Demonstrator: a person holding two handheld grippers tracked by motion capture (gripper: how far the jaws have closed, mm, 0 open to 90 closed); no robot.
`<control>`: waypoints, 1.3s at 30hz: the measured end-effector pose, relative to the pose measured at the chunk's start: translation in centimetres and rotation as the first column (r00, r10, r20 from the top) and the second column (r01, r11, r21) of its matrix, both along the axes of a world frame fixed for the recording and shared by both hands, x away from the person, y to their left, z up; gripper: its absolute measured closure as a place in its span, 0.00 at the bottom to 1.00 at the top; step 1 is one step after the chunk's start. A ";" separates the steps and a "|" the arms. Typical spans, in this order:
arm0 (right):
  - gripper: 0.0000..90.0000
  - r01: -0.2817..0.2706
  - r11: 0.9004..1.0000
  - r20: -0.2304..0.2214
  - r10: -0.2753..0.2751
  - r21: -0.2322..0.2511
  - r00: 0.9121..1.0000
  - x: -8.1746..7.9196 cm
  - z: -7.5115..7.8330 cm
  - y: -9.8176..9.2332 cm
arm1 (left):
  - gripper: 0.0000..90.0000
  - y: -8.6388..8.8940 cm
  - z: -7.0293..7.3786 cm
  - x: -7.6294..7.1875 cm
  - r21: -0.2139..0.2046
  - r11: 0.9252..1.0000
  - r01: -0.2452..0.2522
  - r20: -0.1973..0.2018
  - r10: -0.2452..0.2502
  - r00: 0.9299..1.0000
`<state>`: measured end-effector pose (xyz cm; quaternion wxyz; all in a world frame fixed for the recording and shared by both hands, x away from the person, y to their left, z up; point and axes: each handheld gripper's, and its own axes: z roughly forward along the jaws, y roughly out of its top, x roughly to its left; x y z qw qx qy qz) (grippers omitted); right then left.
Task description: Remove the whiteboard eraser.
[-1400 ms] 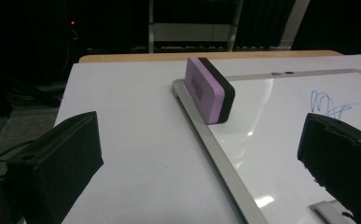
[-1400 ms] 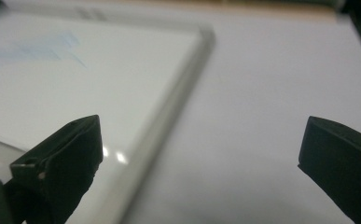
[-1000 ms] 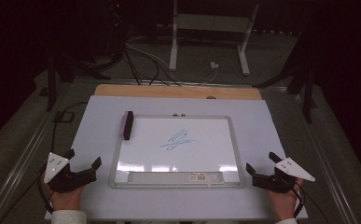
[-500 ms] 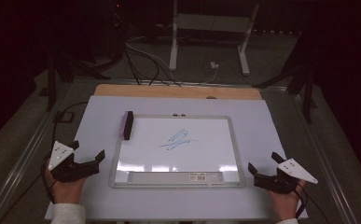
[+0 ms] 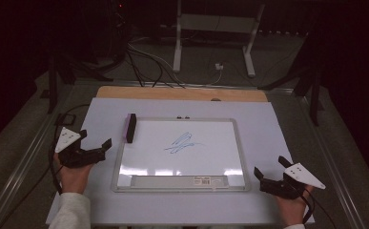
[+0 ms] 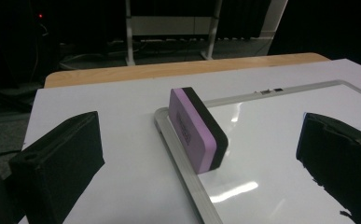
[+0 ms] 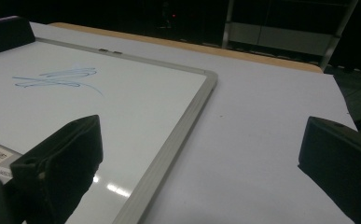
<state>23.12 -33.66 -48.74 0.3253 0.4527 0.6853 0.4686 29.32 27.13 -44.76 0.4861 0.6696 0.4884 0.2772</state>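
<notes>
The left gripper [image 5: 95, 145] is at the left middle of the high view, its fingers wide apart and holding nothing. The eraser [image 5: 130, 128] stands on its edge at the upper left corner of the whiteboard [image 5: 239, 157], near this gripper. At the lower right, the right gripper [image 5: 270, 169] also has wide fingers over the worktop [image 5: 268, 119].
</notes>
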 end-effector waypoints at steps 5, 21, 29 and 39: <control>0.00 -0.001 1.000 -0.003 0.001 0.000 1.000 0.0 0.0 0.1 | 0.01 -0.1 -0.4 1.4 -0.012 1.000 0.001 -0.026 -0.002 1.000; 0.00 0.001 1.000 -0.007 -0.001 -0.007 1.000 0.0 -0.1 0.0 | 0.04 -1.2 -1.2 5.2 -0.011 1.000 -0.010 -0.105 0.008 0.994; 0.00 -0.001 1.000 -0.010 0.001 -0.015 1.000 -0.1 -0.1 0.0 | 0.05 -1.5 -1.9 6.6 -0.012 1.000 -0.016 -0.156 0.014 0.988; 0.00 -0.006 1.000 -0.008 0.006 -0.023 1.000 -0.1 -0.1 0.2 | 0.07 -2.3 -2.5 7.6 -0.004 1.000 -0.009 -0.190 0.008 0.982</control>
